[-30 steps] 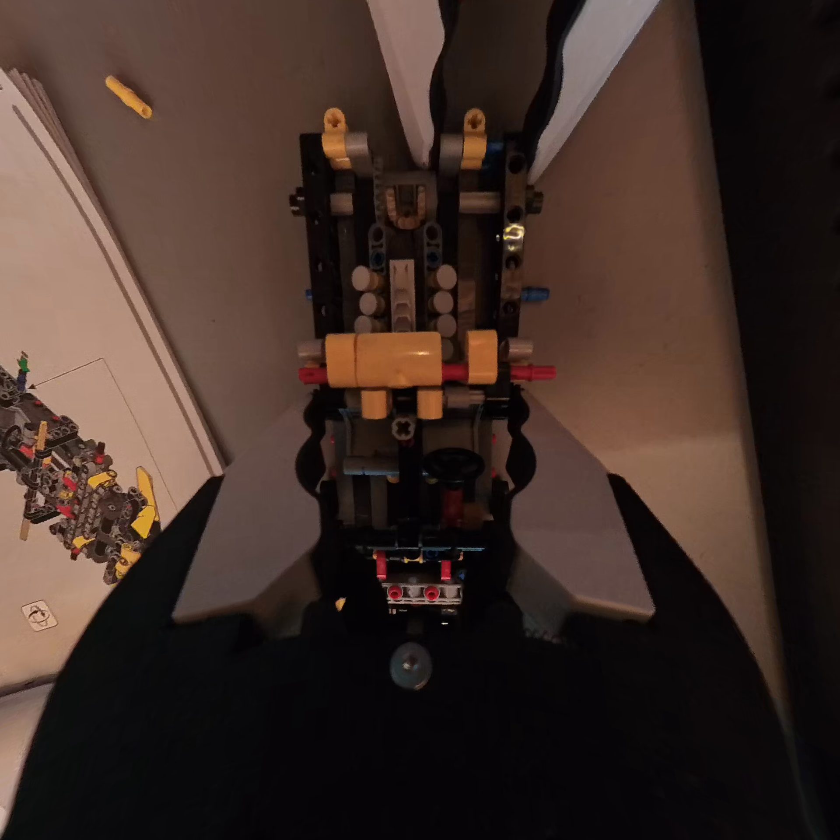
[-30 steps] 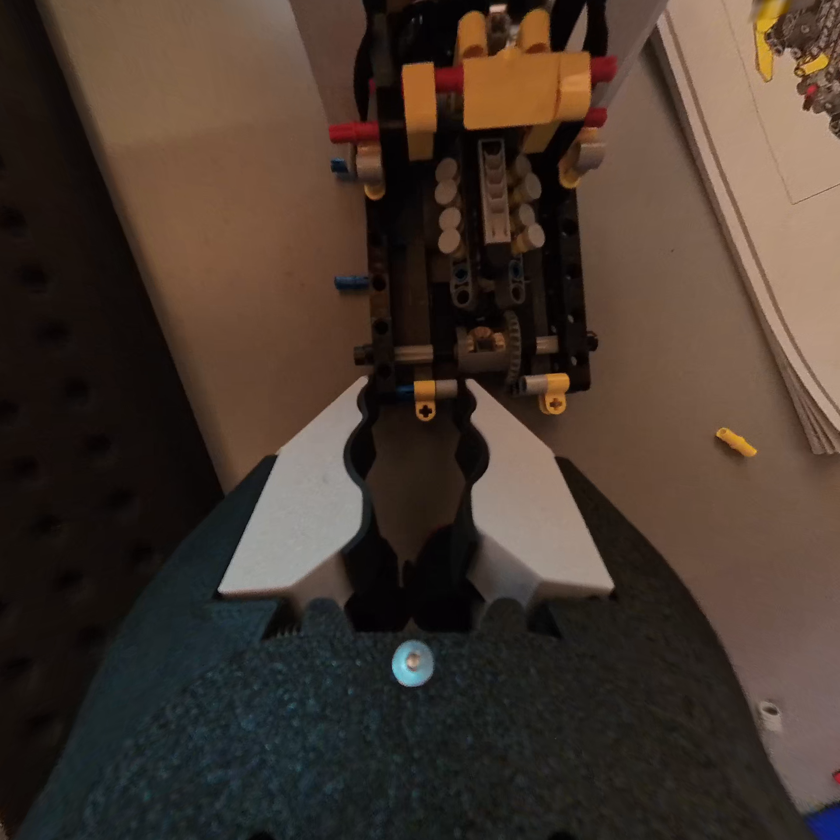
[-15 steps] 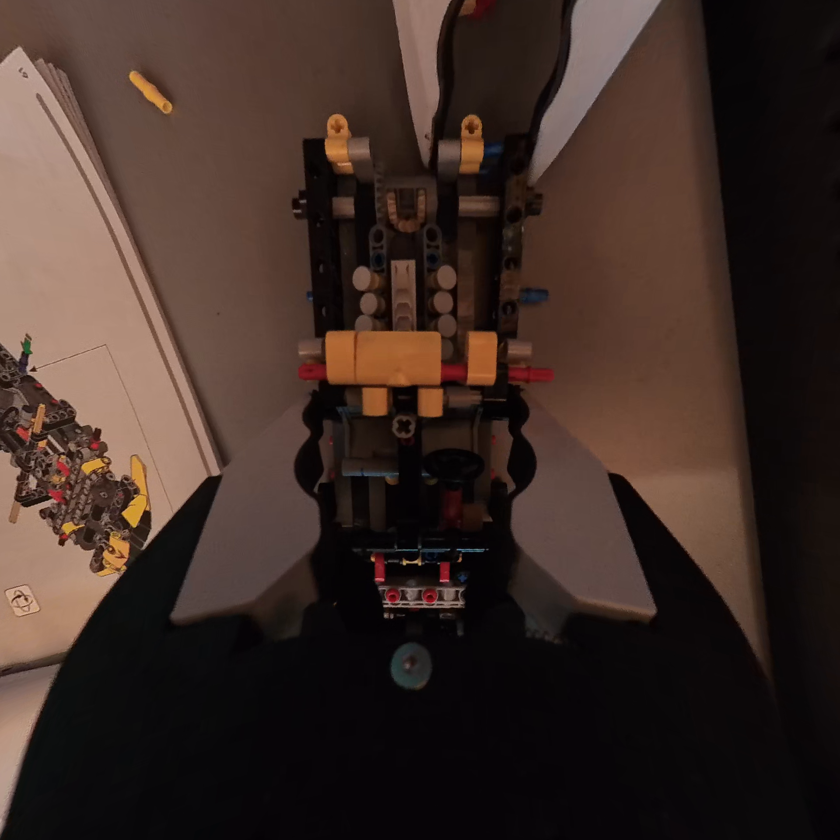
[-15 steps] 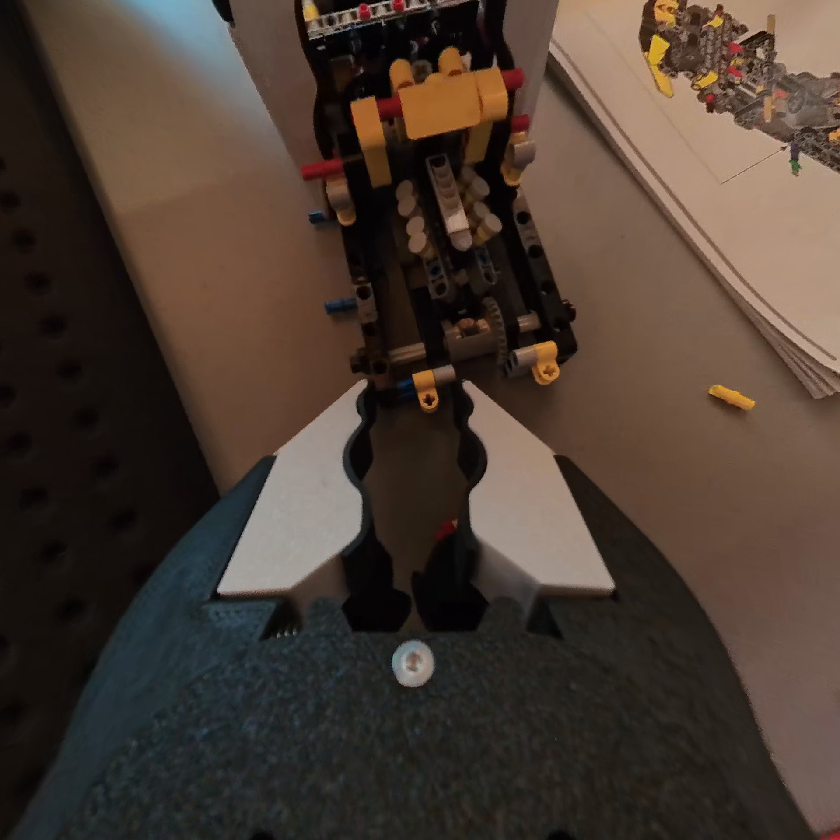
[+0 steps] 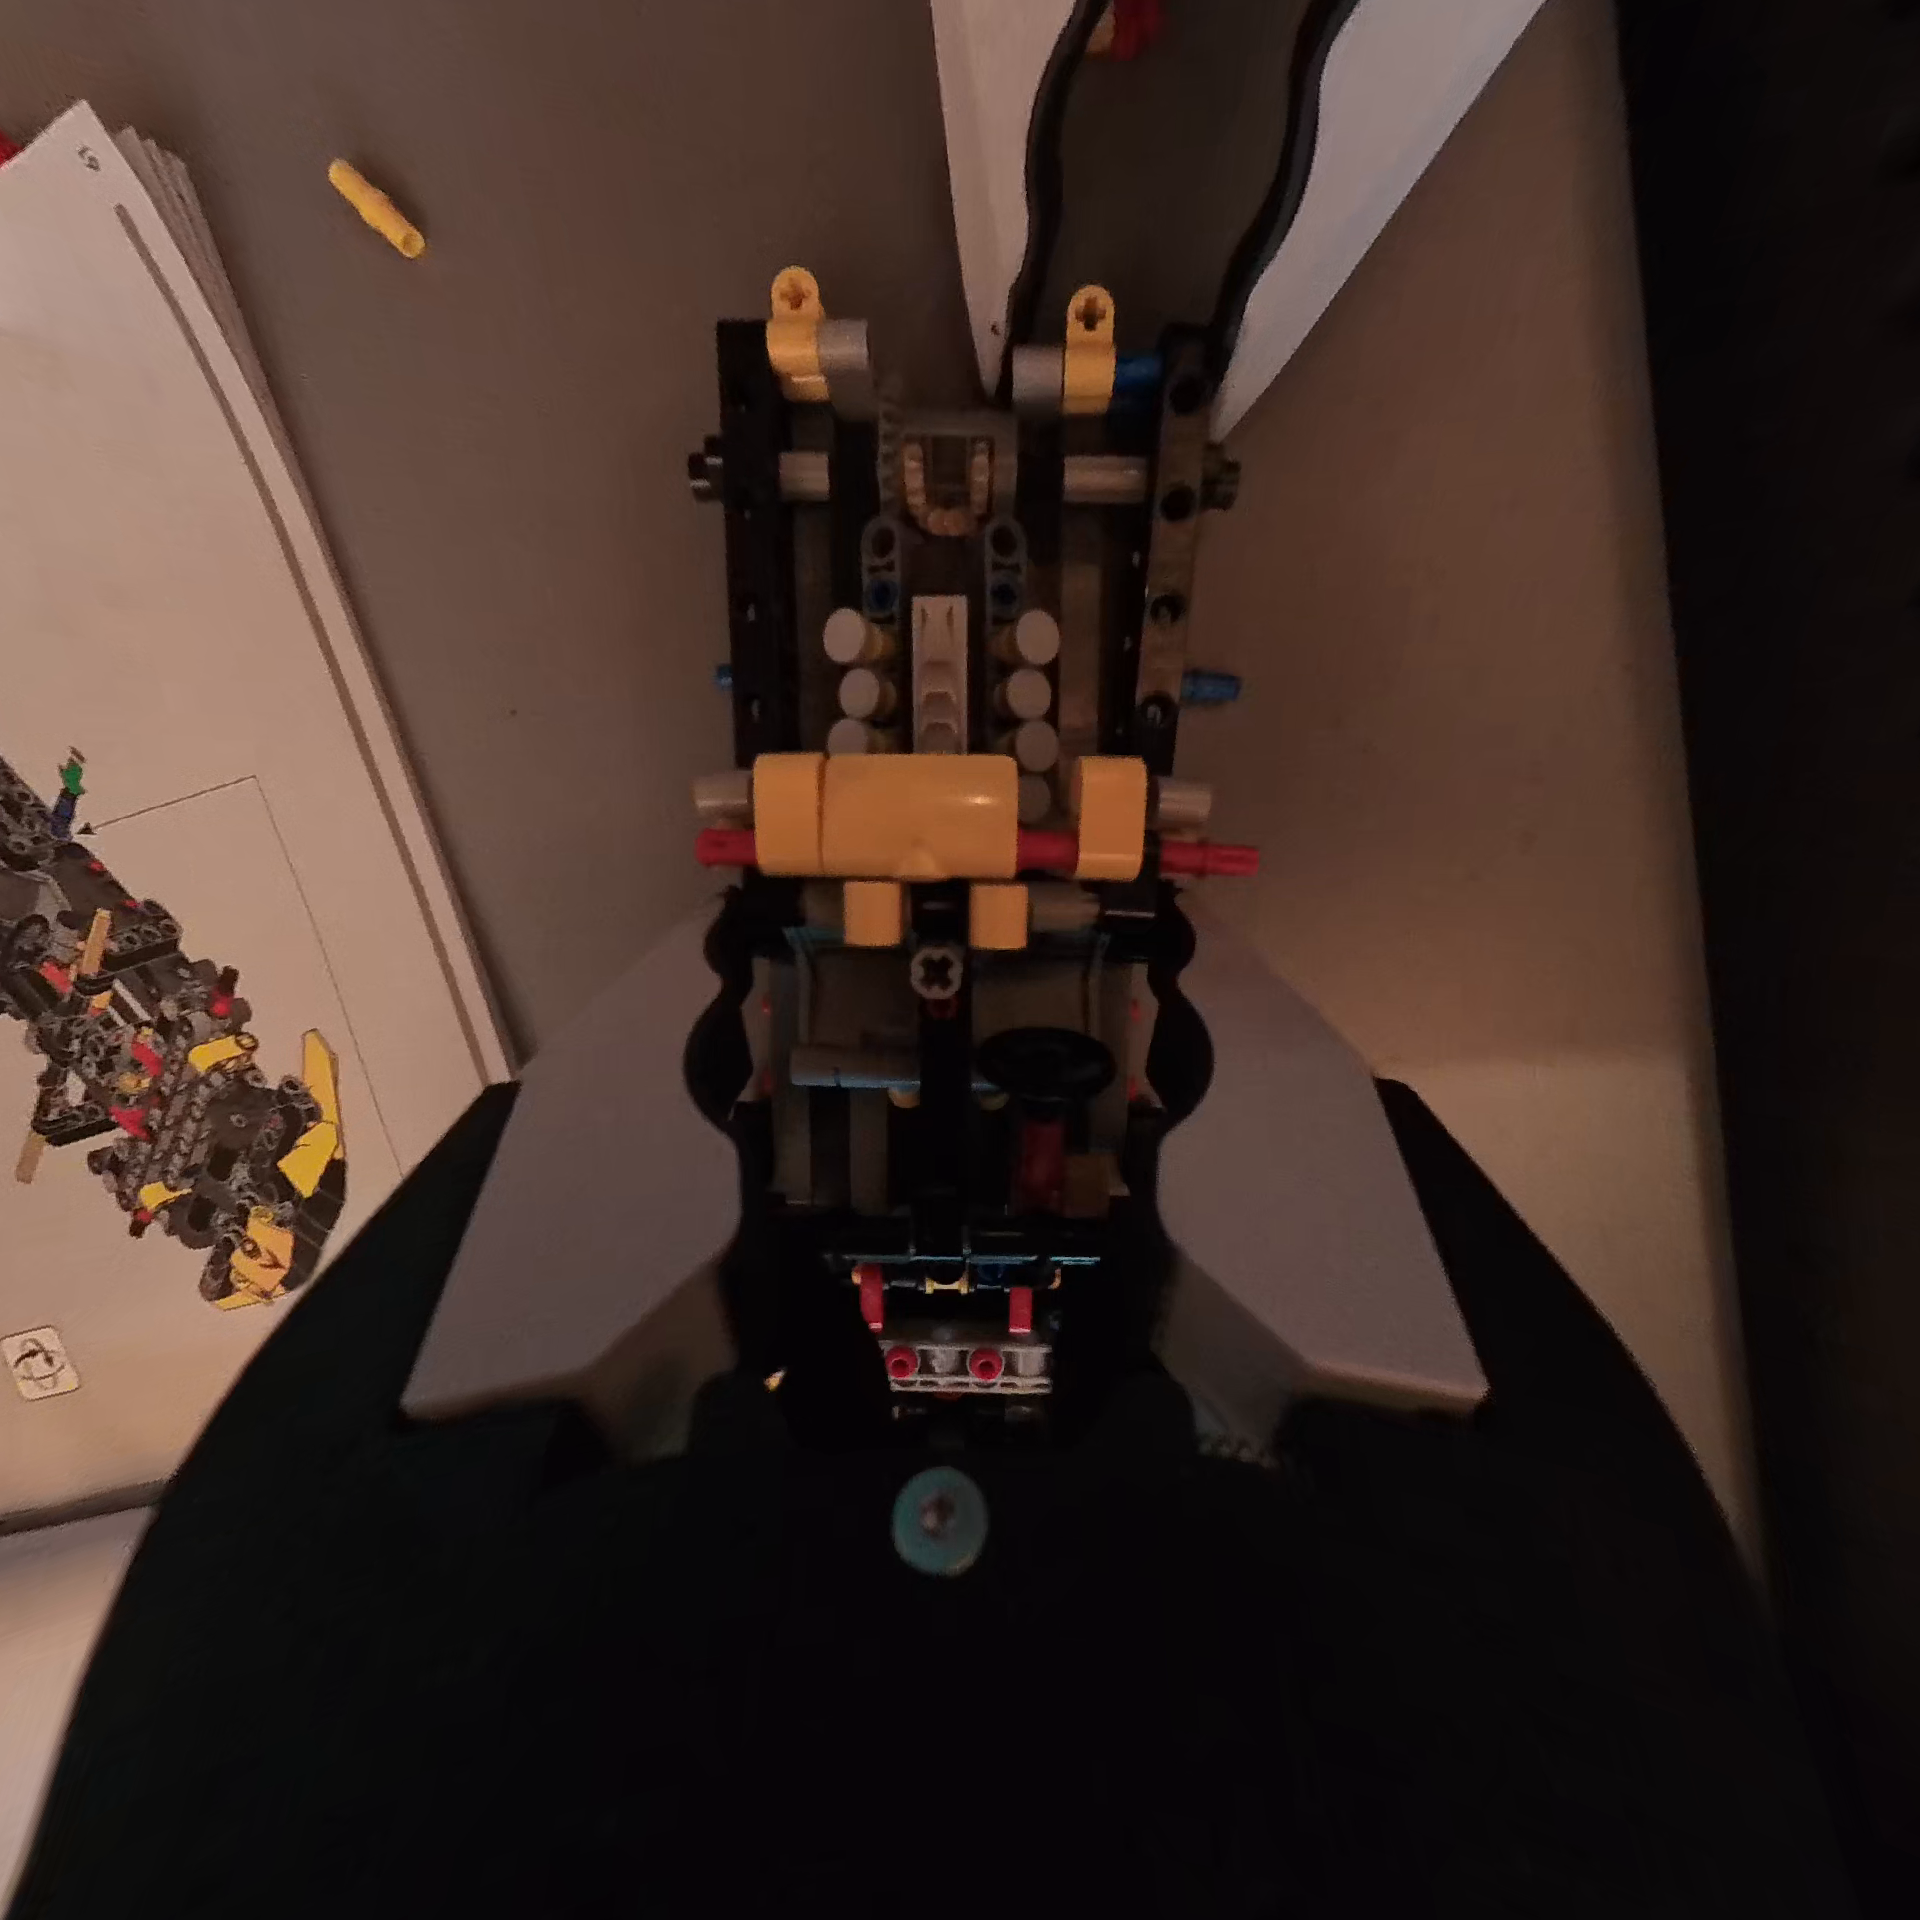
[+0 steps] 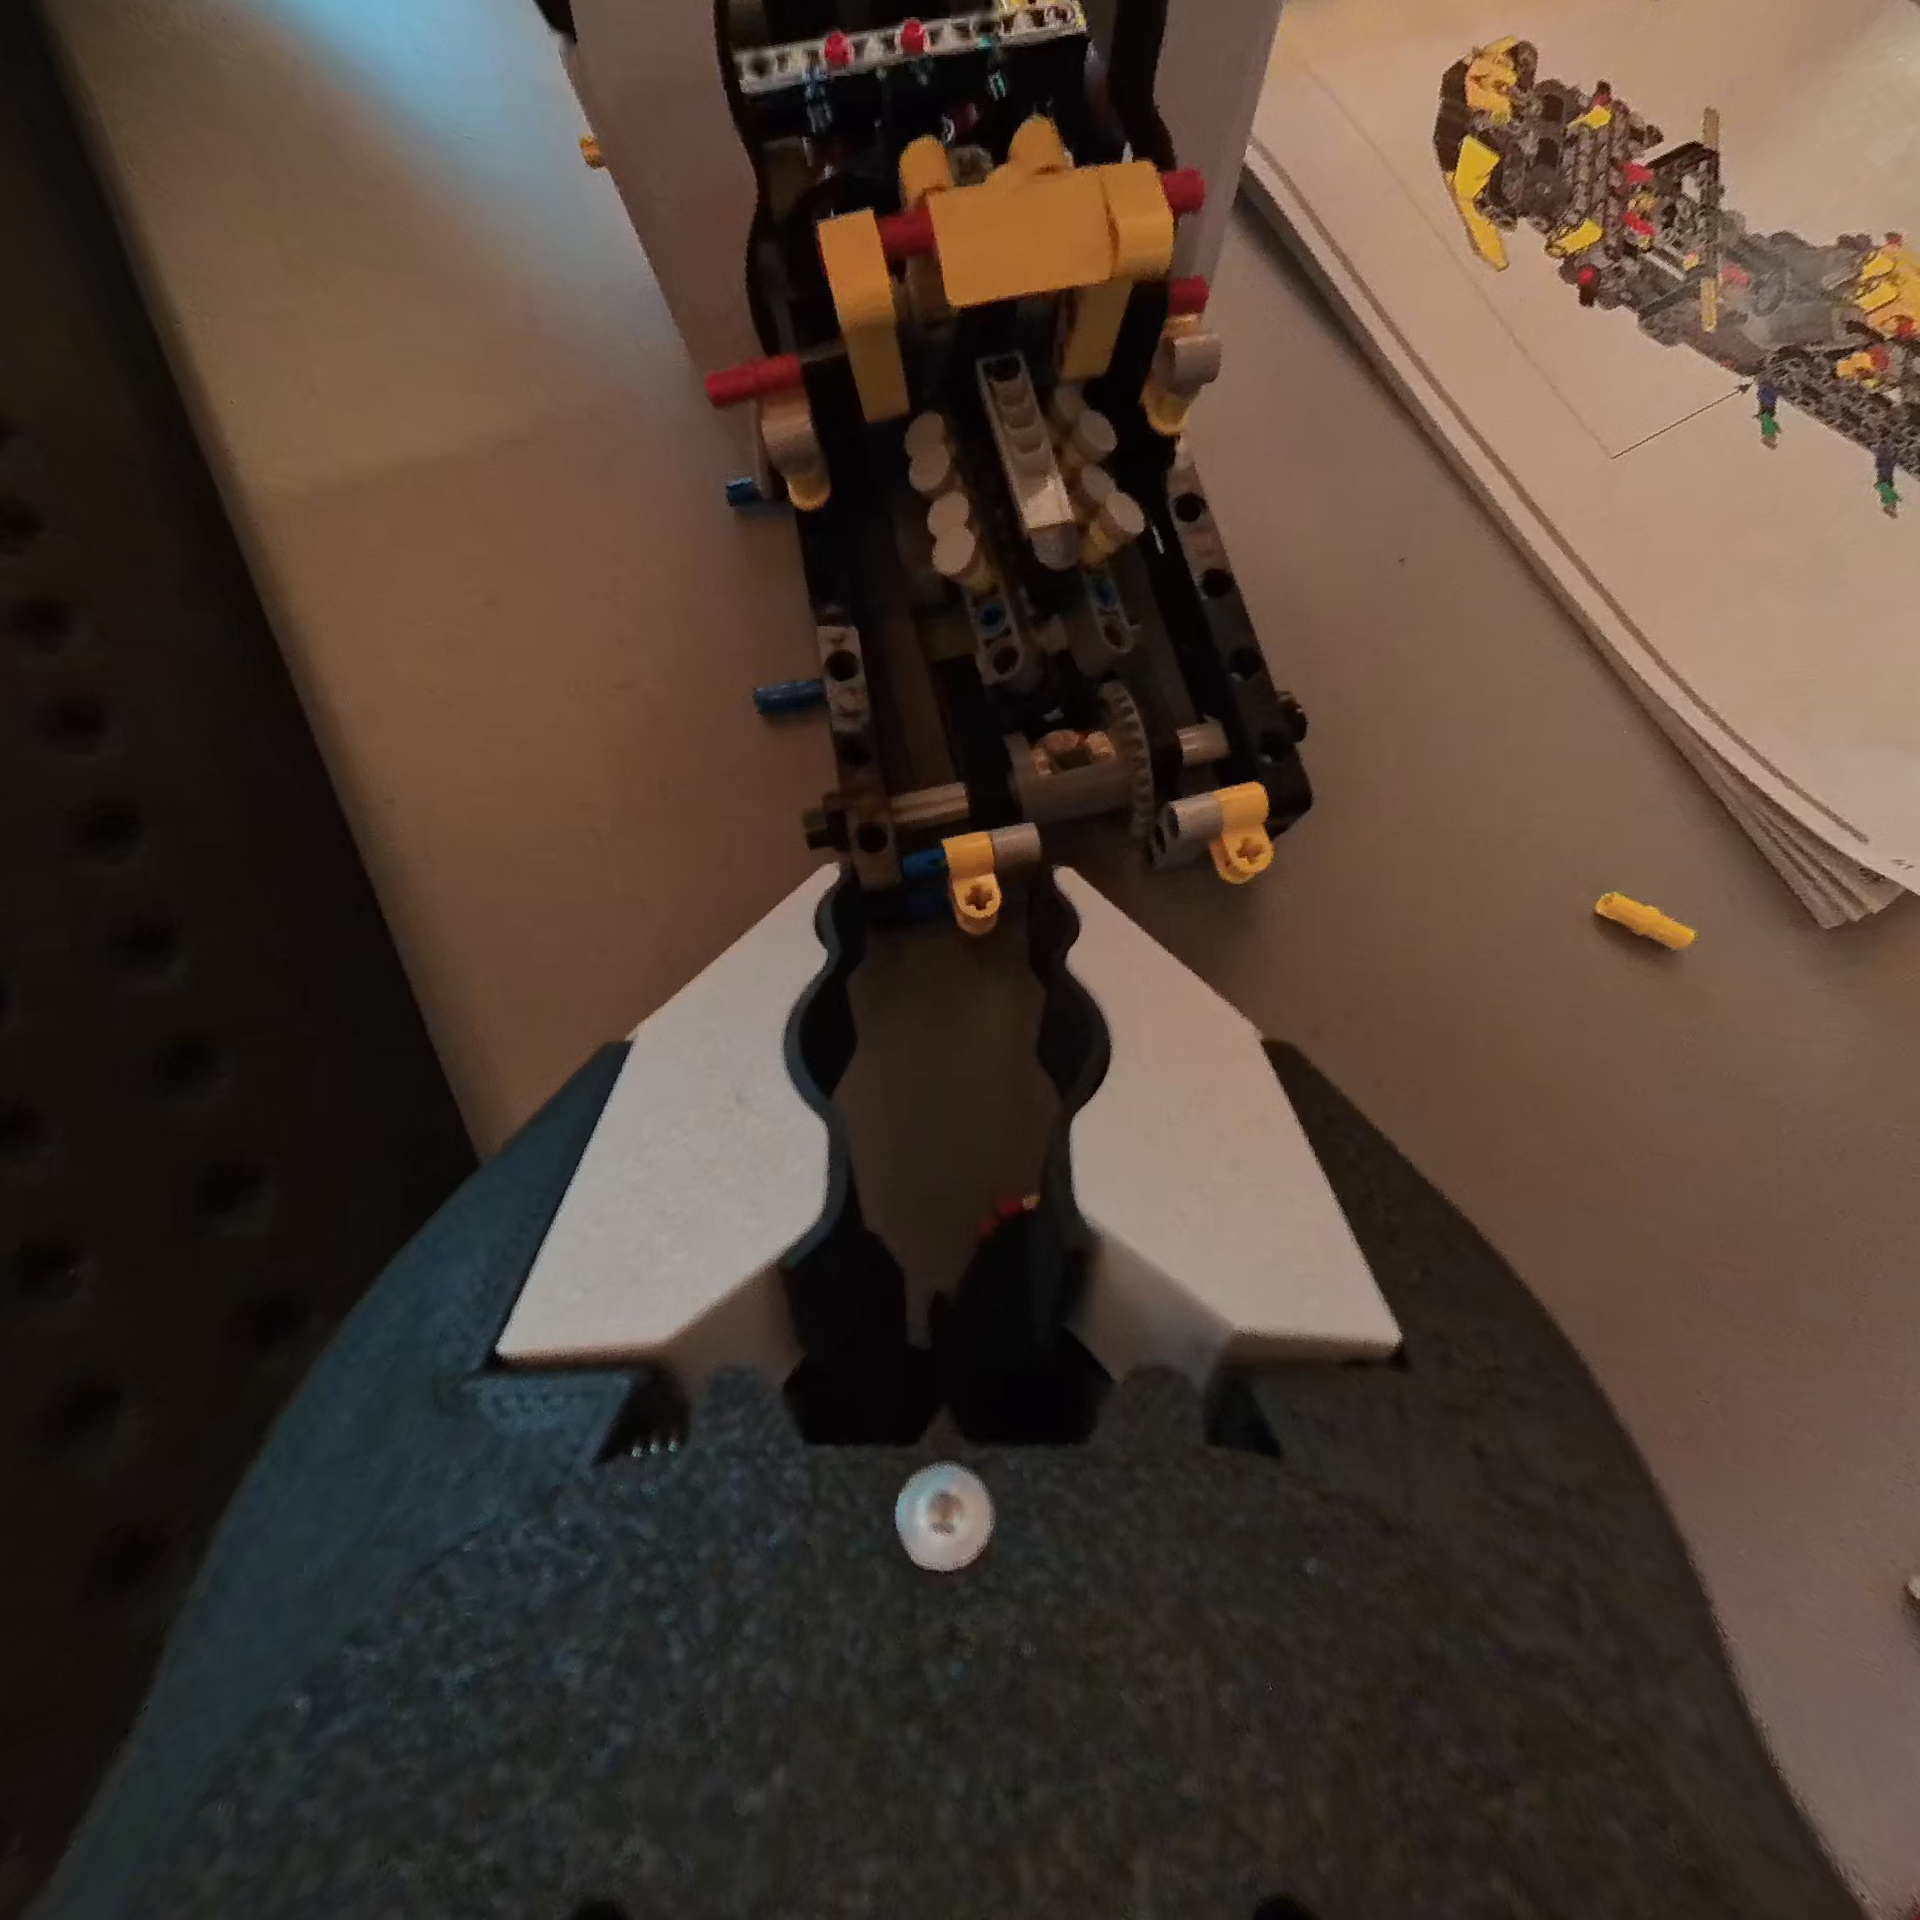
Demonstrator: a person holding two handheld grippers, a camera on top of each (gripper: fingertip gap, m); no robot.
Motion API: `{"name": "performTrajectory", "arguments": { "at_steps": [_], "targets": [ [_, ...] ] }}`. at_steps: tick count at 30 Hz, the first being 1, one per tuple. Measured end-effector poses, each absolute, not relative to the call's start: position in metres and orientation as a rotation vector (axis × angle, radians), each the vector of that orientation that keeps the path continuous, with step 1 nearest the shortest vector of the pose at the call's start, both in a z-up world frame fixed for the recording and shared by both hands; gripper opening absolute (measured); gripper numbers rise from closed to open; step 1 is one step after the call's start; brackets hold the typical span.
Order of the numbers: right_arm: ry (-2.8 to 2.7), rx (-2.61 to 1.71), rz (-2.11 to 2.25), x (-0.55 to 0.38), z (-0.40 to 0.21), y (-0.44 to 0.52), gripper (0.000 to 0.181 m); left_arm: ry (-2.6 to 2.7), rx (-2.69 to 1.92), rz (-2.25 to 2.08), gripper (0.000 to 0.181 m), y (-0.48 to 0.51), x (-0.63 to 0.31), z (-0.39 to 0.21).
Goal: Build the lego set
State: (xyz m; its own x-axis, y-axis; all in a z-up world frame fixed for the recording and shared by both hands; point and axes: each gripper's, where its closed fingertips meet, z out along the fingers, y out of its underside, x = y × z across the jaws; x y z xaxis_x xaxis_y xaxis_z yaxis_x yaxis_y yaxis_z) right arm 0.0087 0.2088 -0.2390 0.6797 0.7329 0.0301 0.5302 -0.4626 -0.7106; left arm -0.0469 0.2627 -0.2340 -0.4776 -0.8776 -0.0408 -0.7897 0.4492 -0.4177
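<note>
— What is the surface like?

— A plain grey-beige tabletop point(image 5: 582, 499), dimly lit, with a warm glow along its edge point(image 6: 436, 436).

— And past that edge?

— In the right wrist view, a dark panel point(image 6: 114, 831) with rows of round holes lies beside the tabletop, mostly in shadow. In the left wrist view that side is almost black point(image 5: 1787, 727).

— Any light source?

— None in view. A cool bluish tint falls on the tabletop's far end.

Beige tabletop point(image 6: 1455, 1195); dark perforated panel point(image 6: 125, 935) alongside.
</note>
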Motion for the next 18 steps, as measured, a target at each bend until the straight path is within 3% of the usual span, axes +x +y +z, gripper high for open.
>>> {"name": "performTrajectory", "arguments": {
  "at_steps": [15, 18],
  "targets": [
    [-1.185, -2.115, 0.298, 0.006, -0.233, 0.205, 0.050, 2.447, -1.447, -0.500, 0.079, 0.263, -0.047, -0.234],
    [-1.266, -2.099, 0.271, 0.007, -0.235, 0.210, 0.035, 2.444, -1.447, -0.496, 0.079, 0.263, -0.048, -0.234]
  ]
}}
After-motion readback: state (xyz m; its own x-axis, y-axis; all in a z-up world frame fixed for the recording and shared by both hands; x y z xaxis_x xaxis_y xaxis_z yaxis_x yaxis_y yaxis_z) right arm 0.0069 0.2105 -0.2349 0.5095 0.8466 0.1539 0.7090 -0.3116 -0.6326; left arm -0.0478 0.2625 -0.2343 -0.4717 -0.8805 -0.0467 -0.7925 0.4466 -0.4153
